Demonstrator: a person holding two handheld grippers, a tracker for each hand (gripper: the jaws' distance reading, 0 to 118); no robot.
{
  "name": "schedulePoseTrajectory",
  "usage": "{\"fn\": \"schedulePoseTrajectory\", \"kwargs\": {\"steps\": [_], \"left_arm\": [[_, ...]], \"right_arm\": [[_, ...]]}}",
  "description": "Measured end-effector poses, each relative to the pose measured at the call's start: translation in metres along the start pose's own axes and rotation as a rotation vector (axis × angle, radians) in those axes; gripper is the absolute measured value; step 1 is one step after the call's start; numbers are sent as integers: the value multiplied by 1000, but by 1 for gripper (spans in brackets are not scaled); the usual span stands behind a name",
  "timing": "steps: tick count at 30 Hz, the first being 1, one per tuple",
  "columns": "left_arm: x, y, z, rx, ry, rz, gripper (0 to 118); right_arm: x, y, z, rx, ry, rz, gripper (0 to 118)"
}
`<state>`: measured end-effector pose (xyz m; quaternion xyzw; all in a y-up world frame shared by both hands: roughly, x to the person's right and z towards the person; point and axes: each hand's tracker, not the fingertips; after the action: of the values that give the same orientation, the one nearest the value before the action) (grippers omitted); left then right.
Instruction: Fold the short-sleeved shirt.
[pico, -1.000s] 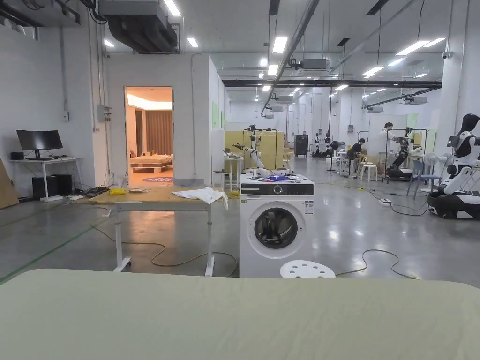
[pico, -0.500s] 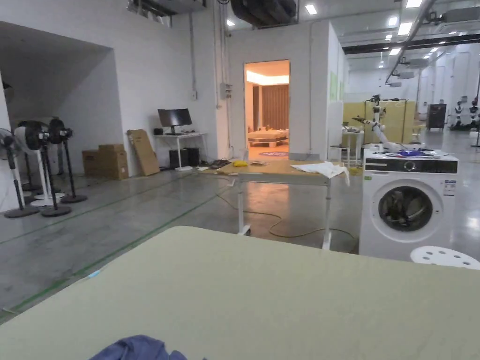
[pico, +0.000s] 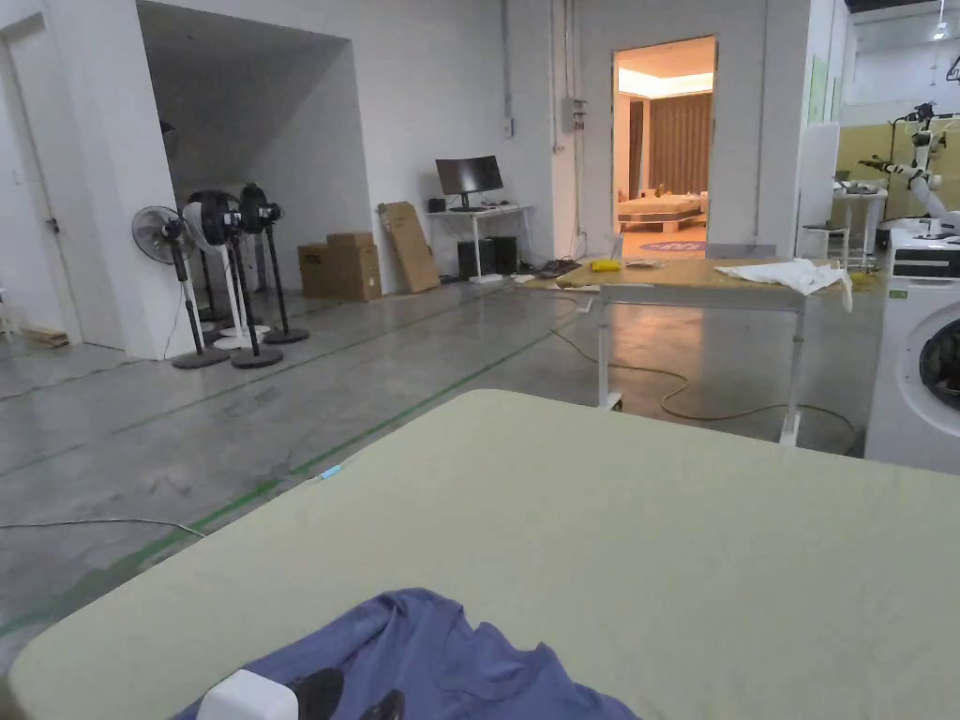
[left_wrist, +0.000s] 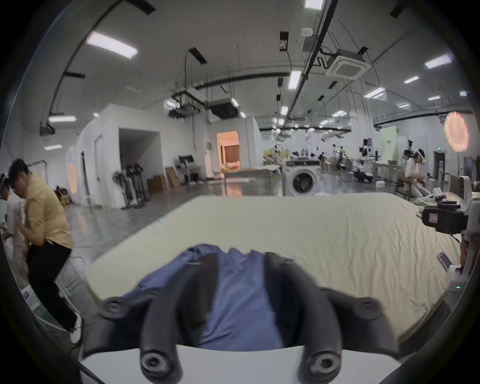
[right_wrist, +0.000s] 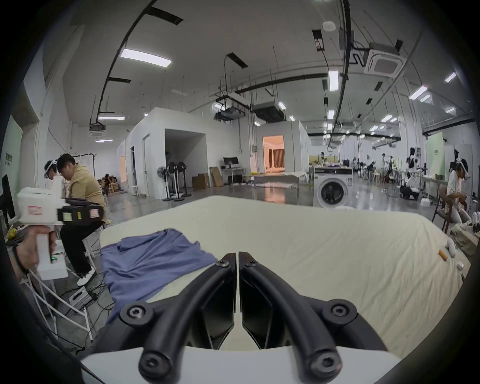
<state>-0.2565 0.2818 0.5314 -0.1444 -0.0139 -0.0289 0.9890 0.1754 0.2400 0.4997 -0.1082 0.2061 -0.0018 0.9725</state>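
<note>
Blue shirt (left_wrist: 241, 298) sits bunched on the bed (left_wrist: 337, 246) under the left gripper (left_wrist: 240, 262), jaws spread wide above it. Right gripper (right_wrist: 237, 256) is pinched closed (on nothing), beside the shirt's edge.

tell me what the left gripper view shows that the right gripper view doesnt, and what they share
Left gripper view alone: its own tongs held apart over the blue shirt, with the fabric seen between the jaws, and the right tongs' body at the right edge.

Right gripper view alone: its own tongs with jaws closed together and nothing between them, a hand holding the left tongs at the left edge, and the shirt lying bunched near the bed's left corner.

Both: the blue shirt, the pale bed sheet, the washing machine.
</note>
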Motion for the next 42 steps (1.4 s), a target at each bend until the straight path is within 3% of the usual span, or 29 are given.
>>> {"fn": "schedulePoseTrajectory", "kwargs": {"steps": [2, 4, 11, 17, 19, 22, 25, 30, 33, 36, 42], "left_arm": [[-18, -10, -43, -53, -52, -9, 75], [-32, -16, -87, -141, -65, 5, 88], [-49, -45, -232, -433, -58, 15, 88], [-57, -65, -296, -604, -48, 46, 90], [-59, -59, -292, -573, -35, 112, 73], [-66, -56, -293, -567, -54, 96, 18], [-79, -67, -309, -585, -32, 157, 0], [-72, -50, -302, -598, 12, 197, 0], [-80, -18, -283, -450, -7, 299, 0], [-96, 27, -263, -312, -67, 420, 0], [-28, 136, -232, -34, -297, 392, 0]], "right_arm": [[3, -9, 3, -33, -3, -31, 1], [8, -16, 7, -66, -11, -53, 1], [38, -37, 22, -205, -73, -206, 1], [62, -50, 35, -288, -180, -232, 1], [67, -54, 42, -300, -198, -250, 1], [73, -66, 47, -317, -217, -283, 1], [72, -75, 50, -344, -224, -297, 1], [70, -77, 64, -323, -229, -286, 1], [72, -74, 74, -300, -245, -255, 1], [80, -72, 82, -282, -249, -278, 1], [85, -69, 99, -234, -295, -291, 1]]}}
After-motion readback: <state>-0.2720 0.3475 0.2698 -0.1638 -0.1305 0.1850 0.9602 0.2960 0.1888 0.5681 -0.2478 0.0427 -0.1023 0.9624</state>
